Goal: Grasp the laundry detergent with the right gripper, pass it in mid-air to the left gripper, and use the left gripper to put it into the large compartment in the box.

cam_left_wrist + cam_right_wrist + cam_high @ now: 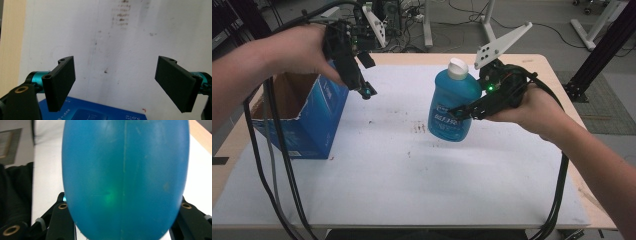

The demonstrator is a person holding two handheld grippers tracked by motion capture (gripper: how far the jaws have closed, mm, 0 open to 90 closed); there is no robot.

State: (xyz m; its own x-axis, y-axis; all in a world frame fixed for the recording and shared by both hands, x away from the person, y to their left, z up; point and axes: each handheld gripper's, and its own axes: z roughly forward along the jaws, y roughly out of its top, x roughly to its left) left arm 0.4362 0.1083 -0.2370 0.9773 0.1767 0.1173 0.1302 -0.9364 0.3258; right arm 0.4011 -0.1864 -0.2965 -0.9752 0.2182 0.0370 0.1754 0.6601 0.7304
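While I've got both hands up over the table, my right gripper (464, 111) is closest to the action: its jaws are pinching a translucent blue plastic bottle with a white cap (453, 102), clamped across the lower body right around the label. Bottle's upright-ish, tilted a bit, and it looks clear of the surface, hanging over the middle-right of the white sheet covering the table (412, 175). From the right gripper view the blue body (125, 177) bulges out between the two black jaws, pads snug on both sides.

My left gripper (366, 91) is over on the other side, well apart from the bottle, with its jaws spread wide and nothing between them. Left gripper view just looks down on the white sheet (112, 45) with a few brownish smudges (121, 17) on it.

Just beside and below that gripper sits an open blue cardboard box (312, 120), brown inside, at the left edge of the sheet. Its blue printed top edge (95, 112) peeks in under my open jaws.

Farther back, the light wooden tabletop (542, 62).
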